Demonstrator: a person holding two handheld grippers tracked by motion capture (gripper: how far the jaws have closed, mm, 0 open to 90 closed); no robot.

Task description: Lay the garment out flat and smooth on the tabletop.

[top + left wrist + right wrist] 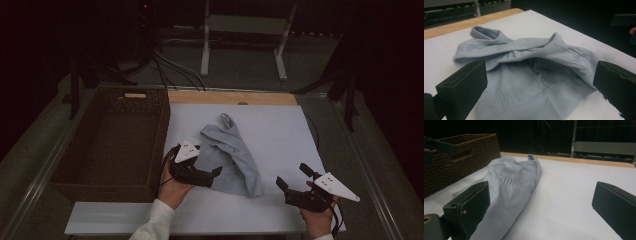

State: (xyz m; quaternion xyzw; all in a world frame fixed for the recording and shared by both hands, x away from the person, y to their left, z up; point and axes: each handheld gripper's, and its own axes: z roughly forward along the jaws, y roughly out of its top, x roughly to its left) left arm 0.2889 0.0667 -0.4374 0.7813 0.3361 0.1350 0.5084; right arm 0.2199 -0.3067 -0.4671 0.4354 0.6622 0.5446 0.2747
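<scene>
Two open grippers closed in on a crumpled cloth (231, 156) at centre frame.

You held the left gripper (212, 174) at the cloth's lower-left edge, jaws wide apart and clamped on nothing, the fabric lying just ahead between them in the left gripper view. Your right gripper (292, 176) waited at lower right, clear of the cloth, jaws likewise apart and empty. The basket (75, 172) stood at the left of the frame, beside the white board (280, 130). A good pick probably meant lowering the left jaws onto a raised fold and pinching thick fabric, not one thin edge.
</scene>
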